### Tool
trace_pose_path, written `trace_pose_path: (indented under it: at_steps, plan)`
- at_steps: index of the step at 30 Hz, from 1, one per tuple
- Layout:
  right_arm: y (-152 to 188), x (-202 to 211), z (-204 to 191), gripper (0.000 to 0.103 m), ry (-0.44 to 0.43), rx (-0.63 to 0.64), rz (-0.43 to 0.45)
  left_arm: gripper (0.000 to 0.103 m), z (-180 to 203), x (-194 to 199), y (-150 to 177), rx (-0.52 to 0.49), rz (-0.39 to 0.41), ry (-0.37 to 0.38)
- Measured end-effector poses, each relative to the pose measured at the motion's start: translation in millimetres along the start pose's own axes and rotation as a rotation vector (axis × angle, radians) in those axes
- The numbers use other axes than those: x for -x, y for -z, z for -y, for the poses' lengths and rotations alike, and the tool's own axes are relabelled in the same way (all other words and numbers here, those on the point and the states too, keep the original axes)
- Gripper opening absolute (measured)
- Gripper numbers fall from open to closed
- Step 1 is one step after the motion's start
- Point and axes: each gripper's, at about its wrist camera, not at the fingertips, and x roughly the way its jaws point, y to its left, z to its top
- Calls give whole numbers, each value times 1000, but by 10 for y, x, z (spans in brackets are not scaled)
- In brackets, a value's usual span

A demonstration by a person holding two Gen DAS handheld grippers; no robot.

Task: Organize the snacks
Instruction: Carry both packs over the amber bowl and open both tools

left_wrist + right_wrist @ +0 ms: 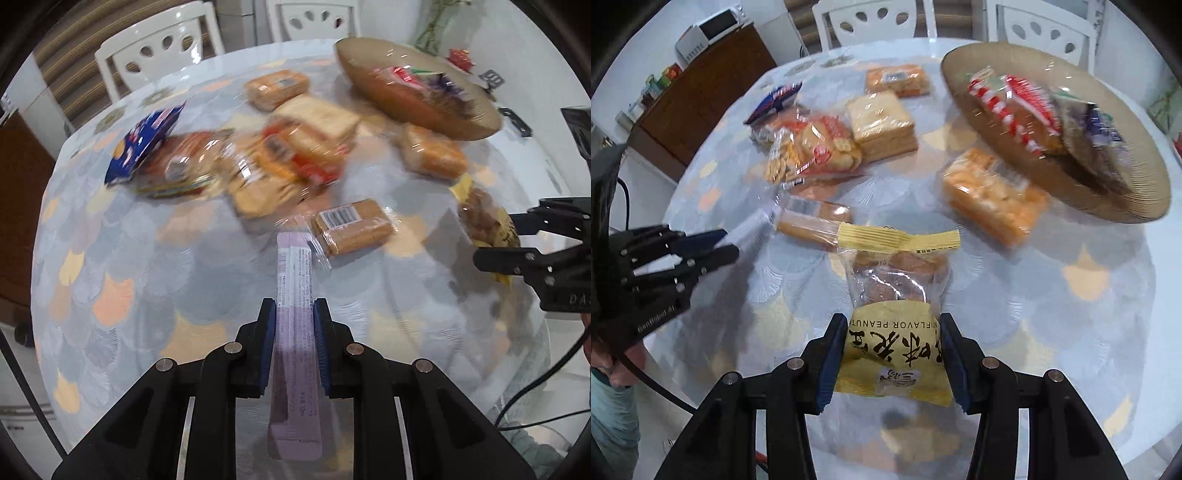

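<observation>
1. Table (122, 280): round, scale-pattern cloth, fills both views; white chairs (155, 55) along the top edge.
2. Tan plate (1137, 192): upper right of both views, several wrapped snacks piled in it.
3. Loose snack pile (280, 155): centre to upper left of the left wrist view. Blue bag (142, 146) at the left, cracker pack (352, 225) nearest the grippers; blurred.
4. Peanut bag (897, 295): yellow and clear, lower centre of the right wrist view, raised off the cloth. Right gripper (892, 354) pinches its lower end, pads pressed on both sides.
5. Purple stick pack (295, 295): lower centre of the left wrist view. Left gripper (294, 332) is clamped tight on it, lengthwise between the pads.
</observation>
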Motion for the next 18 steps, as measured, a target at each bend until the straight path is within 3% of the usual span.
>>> trace_pose_path:
  at_steps: [13, 18]
  plan:
    - [-61, 848, 340, 48, -61, -61, 142, 17, 232, 409, -315, -38, 96, 38]
    - [-117, 1074, 472, 48, -61, -96, 193, 11, 258, 619, -433, -58, 151, 18]
